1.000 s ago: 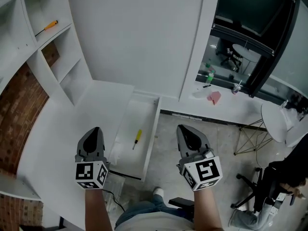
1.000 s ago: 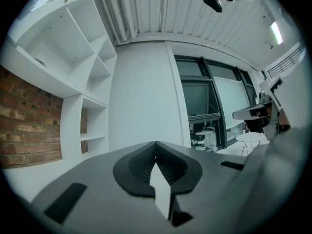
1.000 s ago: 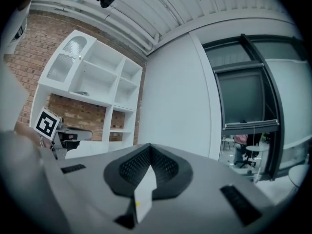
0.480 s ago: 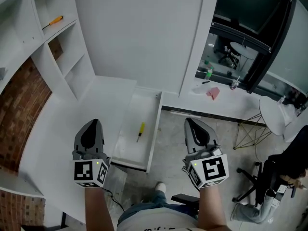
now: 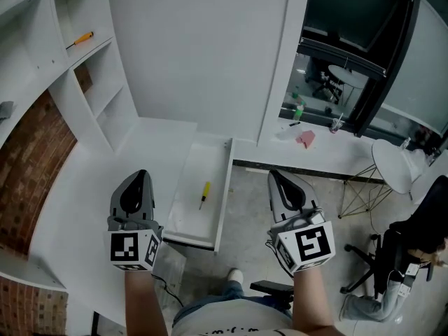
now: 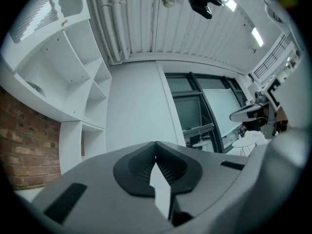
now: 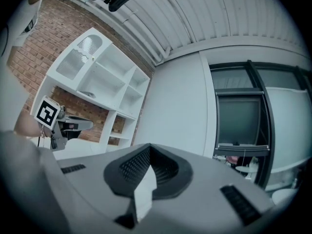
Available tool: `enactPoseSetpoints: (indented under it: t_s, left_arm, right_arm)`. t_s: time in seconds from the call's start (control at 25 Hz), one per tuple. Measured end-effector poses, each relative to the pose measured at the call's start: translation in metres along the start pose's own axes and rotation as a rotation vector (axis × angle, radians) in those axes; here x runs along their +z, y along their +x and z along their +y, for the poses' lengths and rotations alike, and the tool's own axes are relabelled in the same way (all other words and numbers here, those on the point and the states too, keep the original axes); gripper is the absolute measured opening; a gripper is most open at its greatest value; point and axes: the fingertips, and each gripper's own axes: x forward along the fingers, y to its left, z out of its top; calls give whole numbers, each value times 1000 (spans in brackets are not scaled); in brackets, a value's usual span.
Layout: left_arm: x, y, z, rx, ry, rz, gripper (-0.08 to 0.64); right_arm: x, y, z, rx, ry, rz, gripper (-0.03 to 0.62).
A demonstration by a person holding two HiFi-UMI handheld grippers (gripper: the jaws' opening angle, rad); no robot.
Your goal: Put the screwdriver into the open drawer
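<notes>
In the head view, the left tool [image 5: 138, 180] and the right tool [image 5: 278, 180] are held side by side in the lower part of the picture, both pointing away from the person, each with its marker cube toward the camera. Between them, a little further forward, is the open drawer [image 5: 225, 187], white and long. The screwdriver [image 5: 204, 193] with a yellow handle lies inside it on the drawer bottom, apart from both tools. The left tool is above the white counter [image 5: 77, 208], the right tool above the grey floor [image 5: 252, 194]. A second screwdriver [image 5: 82, 38] with an orange handle lies on a high shelf [image 5: 98, 47] of the white shelf unit at the upper left. Behind the shelf unit there is a brick wall [image 5: 28, 159]. At the right, a pink thing [image 5: 306, 139] and a green bottle [image 5: 299, 108] are on the ledge under the dark window. In the left gripper view, the jaws of the left tool [image 6: 156, 147] are closed together at the tips and nothing is between them; beyond them are the white shelves [image 6: 73, 82] and the window [image 6: 204, 111]. In the right gripper view, the jaws of the right tool [image 7: 149, 147] are also closed together and hold nothing; at the left edge the left tool [image 7: 61, 125] is visible in front of the brick wall
</notes>
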Motion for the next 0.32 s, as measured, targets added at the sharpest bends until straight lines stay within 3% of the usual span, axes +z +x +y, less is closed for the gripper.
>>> enactPoseSetpoints:
  t_s: [0.32]
  left_arm:
    - [8,-2,-1,-11,19,-6,14]
  right_arm:
    - [12,0,8,2,-24,-23,11]
